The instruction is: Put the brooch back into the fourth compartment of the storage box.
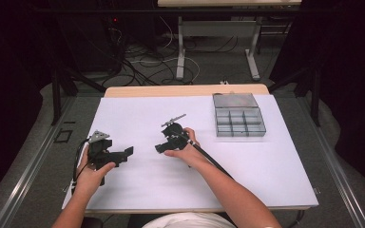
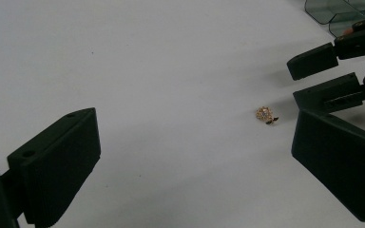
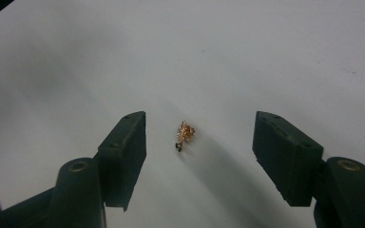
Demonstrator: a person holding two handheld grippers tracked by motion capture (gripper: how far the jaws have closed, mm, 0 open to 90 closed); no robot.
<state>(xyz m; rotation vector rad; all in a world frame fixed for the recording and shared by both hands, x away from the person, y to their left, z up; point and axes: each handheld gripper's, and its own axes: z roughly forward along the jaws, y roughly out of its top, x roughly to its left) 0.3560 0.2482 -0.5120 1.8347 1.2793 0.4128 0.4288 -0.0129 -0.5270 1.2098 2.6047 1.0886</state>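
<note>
Right gripper view: the right gripper (image 3: 199, 142) hangs half-open astride a small gold trinket (image 3: 185, 133) lying on the white bench (image 3: 266, 57), not touching it. Likely next: lower and close gently. The left gripper (image 2: 195, 161) waits wide open nearby.

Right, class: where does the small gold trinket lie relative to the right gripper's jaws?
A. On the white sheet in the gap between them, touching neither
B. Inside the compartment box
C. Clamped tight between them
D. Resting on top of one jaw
A: in the right gripper view the trinket lies on the white sheet, with the right gripper open around it and a clear gap on each side.
</note>
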